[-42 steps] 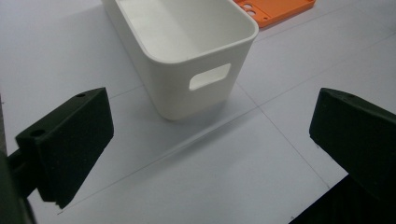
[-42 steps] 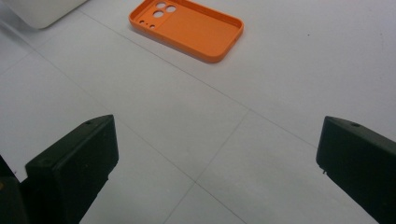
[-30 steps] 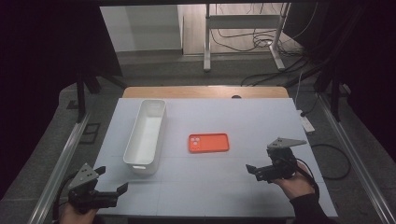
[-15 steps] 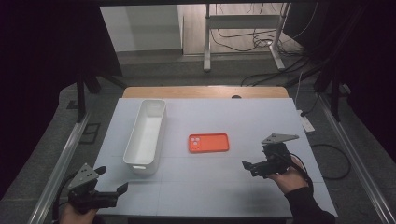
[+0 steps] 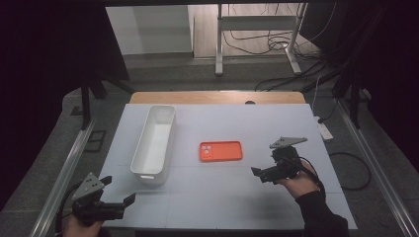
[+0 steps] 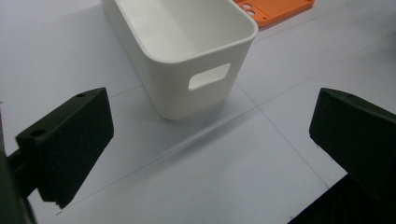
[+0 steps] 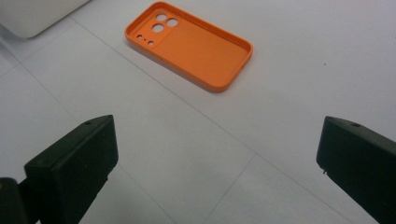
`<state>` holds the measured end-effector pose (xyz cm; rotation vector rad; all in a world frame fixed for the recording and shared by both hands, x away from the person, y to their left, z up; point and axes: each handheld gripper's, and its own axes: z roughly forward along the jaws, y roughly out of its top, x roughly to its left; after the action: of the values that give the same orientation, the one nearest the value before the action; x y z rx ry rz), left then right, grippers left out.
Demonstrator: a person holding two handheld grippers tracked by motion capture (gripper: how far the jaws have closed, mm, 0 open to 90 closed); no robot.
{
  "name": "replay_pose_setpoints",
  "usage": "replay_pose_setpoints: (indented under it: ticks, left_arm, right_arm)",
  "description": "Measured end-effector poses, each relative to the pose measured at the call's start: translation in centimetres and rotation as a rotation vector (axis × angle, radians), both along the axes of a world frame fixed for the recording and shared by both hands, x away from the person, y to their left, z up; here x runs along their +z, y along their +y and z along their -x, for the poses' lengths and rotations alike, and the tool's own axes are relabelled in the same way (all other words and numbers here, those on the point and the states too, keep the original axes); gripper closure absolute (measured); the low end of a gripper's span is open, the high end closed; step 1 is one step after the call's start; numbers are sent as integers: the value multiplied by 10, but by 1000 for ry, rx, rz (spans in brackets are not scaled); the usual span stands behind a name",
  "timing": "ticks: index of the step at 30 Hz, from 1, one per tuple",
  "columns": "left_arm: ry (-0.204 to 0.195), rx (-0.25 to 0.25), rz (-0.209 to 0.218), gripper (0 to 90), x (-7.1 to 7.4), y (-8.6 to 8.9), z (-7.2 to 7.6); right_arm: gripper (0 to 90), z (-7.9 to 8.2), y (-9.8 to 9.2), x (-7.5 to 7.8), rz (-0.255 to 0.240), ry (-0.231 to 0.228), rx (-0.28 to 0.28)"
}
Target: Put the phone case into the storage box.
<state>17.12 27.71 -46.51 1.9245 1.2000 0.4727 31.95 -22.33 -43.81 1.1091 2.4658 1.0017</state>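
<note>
Right gripper view: right gripper (image 7: 217,163) was spread wide, empty, orange phone case (image 7: 189,43) lay just ahead. Left gripper (image 6: 205,154) also wide, facing white bin (image 6: 187,51).

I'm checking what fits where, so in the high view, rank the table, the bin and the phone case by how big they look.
1. Table, by far the largest.
2. Bin, long and narrow.
3. Phone case, clearly smallest; bin and case lie at similar depth, so nearness does not blur the order.

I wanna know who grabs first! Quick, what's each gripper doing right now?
Left gripper: open, holding nothing, near the white bin.
Right gripper: open, holding nothing, facing the orange phone case.
</note>
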Motion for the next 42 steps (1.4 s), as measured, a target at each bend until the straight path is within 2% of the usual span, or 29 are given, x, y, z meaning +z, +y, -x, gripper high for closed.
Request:
replay_pose_setpoints:
  ticks: [11, 17, 23, 28, 42]
  left_arm:
    - [-1, -2, -3, 7, 0, 0, 0]
    - [-1, -3, -2, 7, 0, 0, 0]
    - [0, -4, 0, 7, 0, 0, 0]
    - [1, -4, 9, 6, 0, 1, 0]
    - [1, -6, 12, 6, 0, 1, 0]
  right_arm:
    - [0, -11, 12, -2, 22, 3, 16]
    - [0, -17, 18, -2, 14, 15, 15]
    - [0, -23, 22, -4, 23, 7, 17]
    - [0, -29, 26, -5, 28, 18, 19]
    - [0, -47, 38, -9, 21, 17, 21]
